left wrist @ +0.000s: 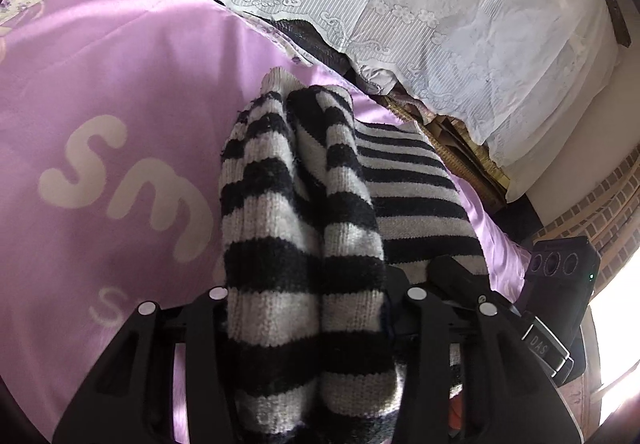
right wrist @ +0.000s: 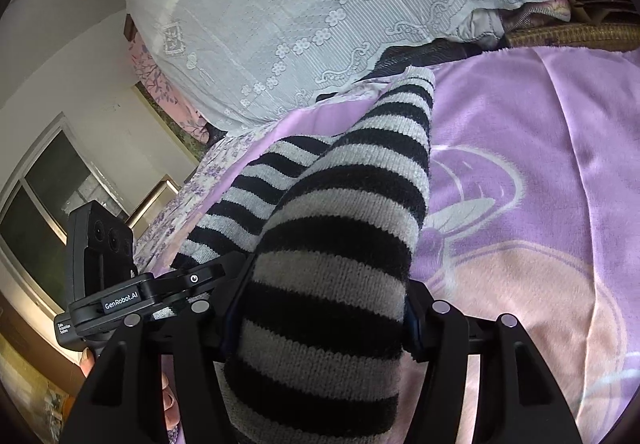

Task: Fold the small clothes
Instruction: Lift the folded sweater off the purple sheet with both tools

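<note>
Black-and-white striped knit garment (left wrist: 304,212), bunched, clamped by left hand-held gripper (left wrist: 310,296) and right hand-held gripper (right wrist: 320,308).

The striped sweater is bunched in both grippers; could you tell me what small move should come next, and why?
Probably lower both hands and lay the striped sweater flat on the purple blanket. Left gripper and right gripper each clamp bunched knit, which hangs in rolls.

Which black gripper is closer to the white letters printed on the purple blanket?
Left. The left gripper, clamping the black-and-white striped knit garment, sits beside the white letters; the right gripper clamps it beyond the left one.
</note>
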The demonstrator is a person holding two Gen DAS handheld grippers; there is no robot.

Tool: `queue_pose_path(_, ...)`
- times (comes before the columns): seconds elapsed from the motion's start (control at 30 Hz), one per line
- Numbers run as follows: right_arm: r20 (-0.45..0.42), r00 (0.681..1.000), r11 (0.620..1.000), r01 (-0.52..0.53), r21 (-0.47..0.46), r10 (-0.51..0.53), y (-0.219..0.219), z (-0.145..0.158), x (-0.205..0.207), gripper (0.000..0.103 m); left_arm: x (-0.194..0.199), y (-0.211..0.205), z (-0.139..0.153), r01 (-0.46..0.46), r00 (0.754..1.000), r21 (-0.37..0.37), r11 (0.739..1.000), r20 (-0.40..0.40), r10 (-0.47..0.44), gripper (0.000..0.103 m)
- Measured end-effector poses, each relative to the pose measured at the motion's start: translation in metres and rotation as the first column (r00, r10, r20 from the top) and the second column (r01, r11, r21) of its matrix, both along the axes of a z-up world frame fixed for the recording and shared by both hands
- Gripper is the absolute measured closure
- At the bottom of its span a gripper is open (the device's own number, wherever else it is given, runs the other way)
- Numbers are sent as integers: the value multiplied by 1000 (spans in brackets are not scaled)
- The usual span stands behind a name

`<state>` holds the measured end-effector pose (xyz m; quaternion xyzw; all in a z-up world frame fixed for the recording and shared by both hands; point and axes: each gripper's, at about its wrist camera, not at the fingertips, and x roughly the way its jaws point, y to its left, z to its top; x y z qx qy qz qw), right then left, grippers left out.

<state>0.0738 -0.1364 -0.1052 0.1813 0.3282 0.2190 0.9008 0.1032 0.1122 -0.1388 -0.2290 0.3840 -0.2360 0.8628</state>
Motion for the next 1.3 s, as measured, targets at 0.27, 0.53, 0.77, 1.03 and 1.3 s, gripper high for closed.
queue_pose_path(0.27, -12, 1000, 1000, 0, -10, 0, -1, -3, -21, 41, -19, -4, -2, 10, 1000, 41, 999, 1, -10, 60)
queue_pose_path(0.53, -38, 999, 1000, 28, -9, -28, -13, -9, -32, 42, -26, -25, 0, 30, 999, 135, 990, 22, -33, 60)
queue_pose_path(0.77, -99, 994, 998, 41, 45, -36, -25, -25, -30, 42, -27, -37, -6, 25, 999, 217, 976, 31, -33, 57)
queue_pose_path(1.03, -66, 996, 997, 62, 56, -58, -29, -21, -38, 42, -40, -47, 3, 6, 995, 283, 959, 92, -33, 58)
queue_pose_path(1.3, -23, 997, 996, 74, 50, -73, -39, -9, -52, 42, -56, -61, 18, -18, 985, 320, 947, 168, -38, 57)
